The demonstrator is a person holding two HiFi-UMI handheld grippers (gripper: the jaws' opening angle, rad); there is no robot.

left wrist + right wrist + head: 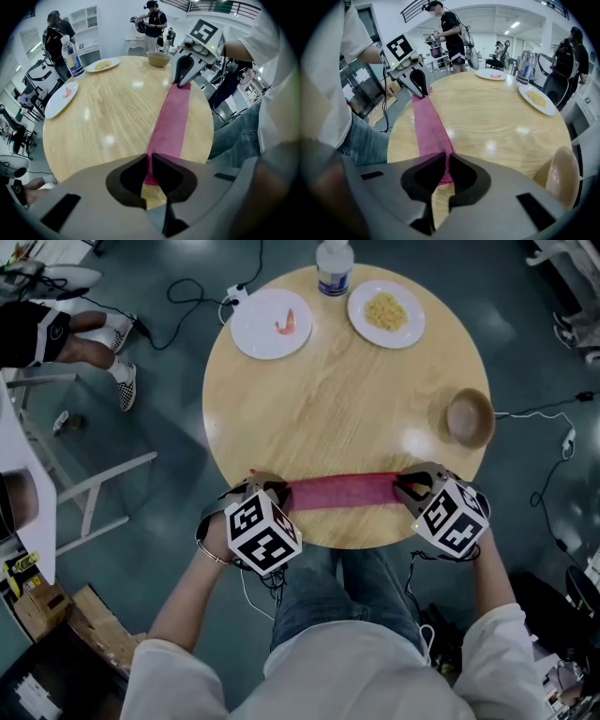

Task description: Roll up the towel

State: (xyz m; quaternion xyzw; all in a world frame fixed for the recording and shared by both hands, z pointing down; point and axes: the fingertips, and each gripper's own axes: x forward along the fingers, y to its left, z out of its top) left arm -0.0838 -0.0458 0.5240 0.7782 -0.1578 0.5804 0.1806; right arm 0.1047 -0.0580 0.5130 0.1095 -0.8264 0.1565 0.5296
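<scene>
Towel (342, 491): narrow red strip along near edge of worktop (347, 399).
Left gripper (150, 157): fingers (129, 178) pinched on strip's left end.
Right gripper (446, 157): fingers pinched on right end.
Recommendation: hold both ends level, roll evenly, avoid skew.

1. The person is wearing a pale short-sleeved shirt (375, 681) and blue jeans (349, 589).
2. A thin bracelet (212, 555) is circling the left wrist.
3. The left gripper (277, 491) is carrying a white marker cube (262, 532) printed with black squares. The right gripper (405, 489) is carrying a matching one.
4. In the gripper views, each gripper body is showing as a smooth grey shell with black, curved inner jaw faces.
5. A thin cable (246, 589) is hanging below the left gripper.
</scene>
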